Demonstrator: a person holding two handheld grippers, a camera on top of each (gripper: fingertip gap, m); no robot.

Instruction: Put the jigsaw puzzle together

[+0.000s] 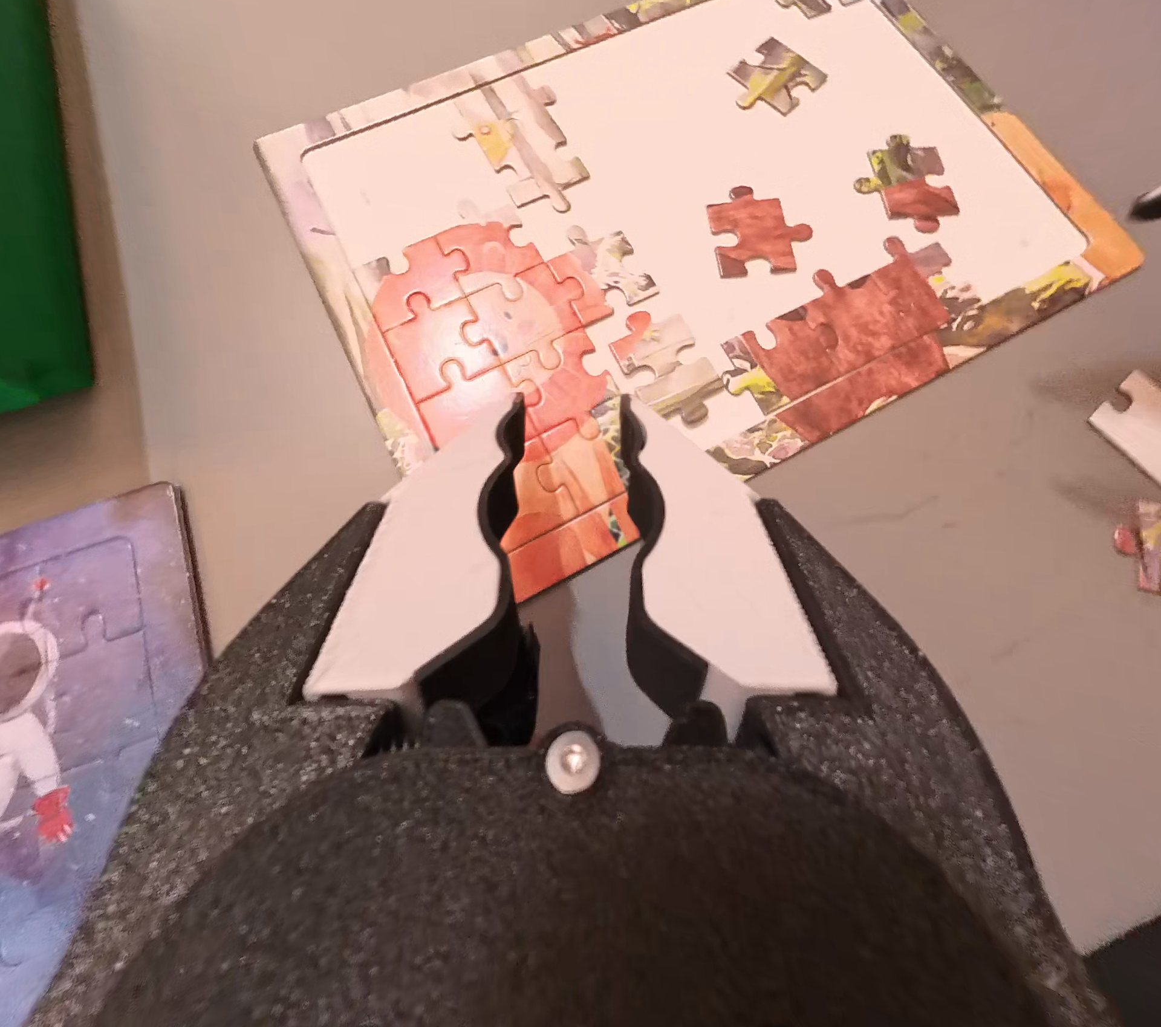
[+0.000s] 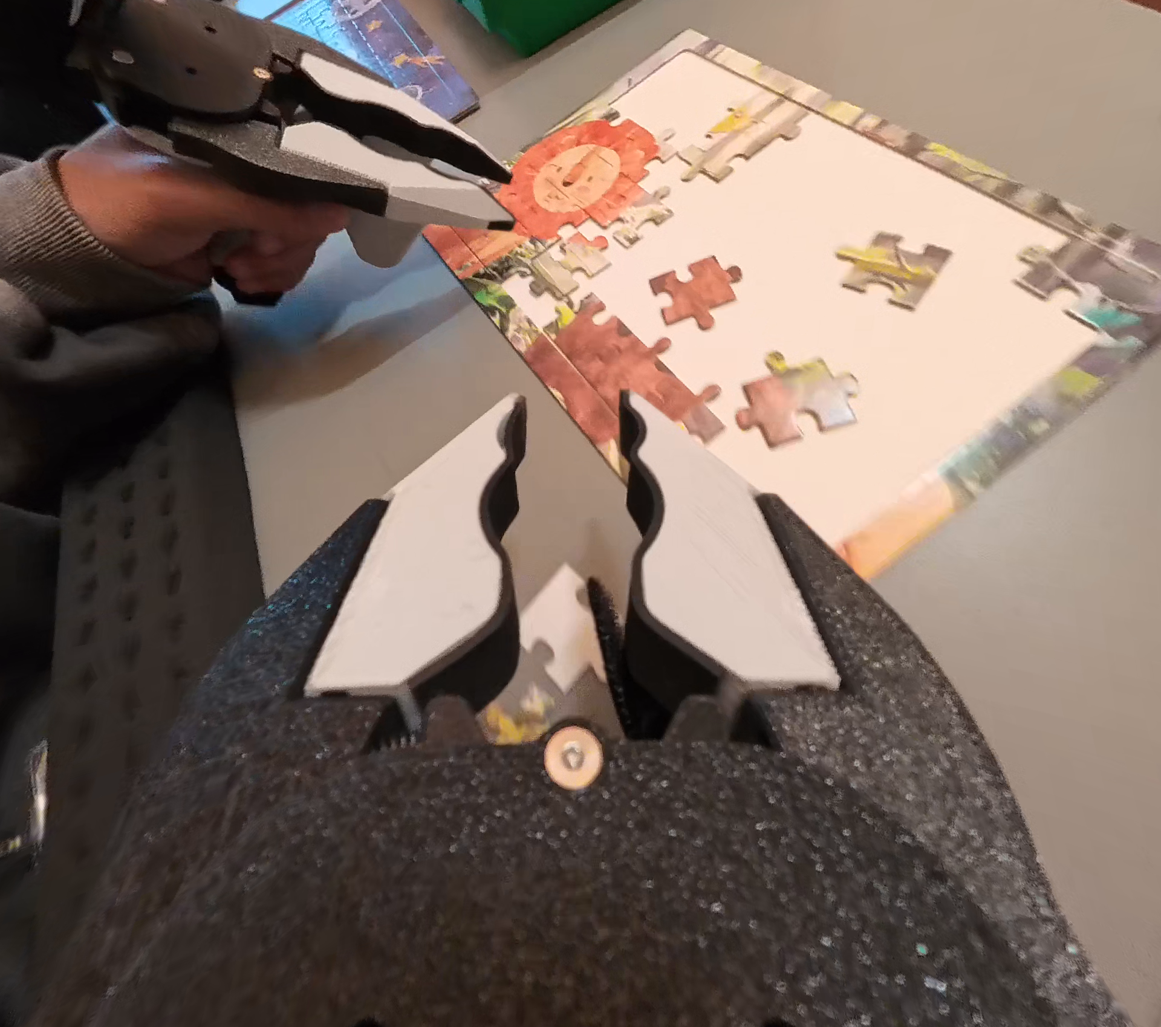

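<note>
Green plastic bin (image 1: 38, 136), far left of the grey surface (image 1: 207, 73), well apart from the work.

Purple cardboard puzzle with an astronaut figure (image 1: 81, 683), finished, at the near left edge of the surface.

Left gripper (image 1: 572, 406), grey fingers with black pads, jaws parted and holding nothing; its tips hover over the near-left corner of the tray, above the assembled orange lion-face cluster (image 1: 484, 318).

Rectangular cardboard jigsaw tray with a printed jungle border (image 1: 283, 155), lying flat in mid-surface, its long axis running from near left to far right in the left wrist view. Mostly bare white inside. Seated: the lion cluster and a reddish-brown block (image 1: 861, 331) along the near edge. Loose on the white field: a reddish-brown piece (image 1: 754, 234), a half-green, half-brown piece (image 1: 911, 183), and a grey-and-yellow piece (image 1: 776, 77).

Right gripper (image 2: 572, 413), released and empty, just off the tray's near edge beside the brown block. Below and behind its fingers lie pale loose pieces (image 2: 559, 639) on the surface.

Judgement: the loose pieces on the tray lie forward of the right gripper, which is the nearer of the two; the spare pieces sit beneath it, toward the person.
</note>
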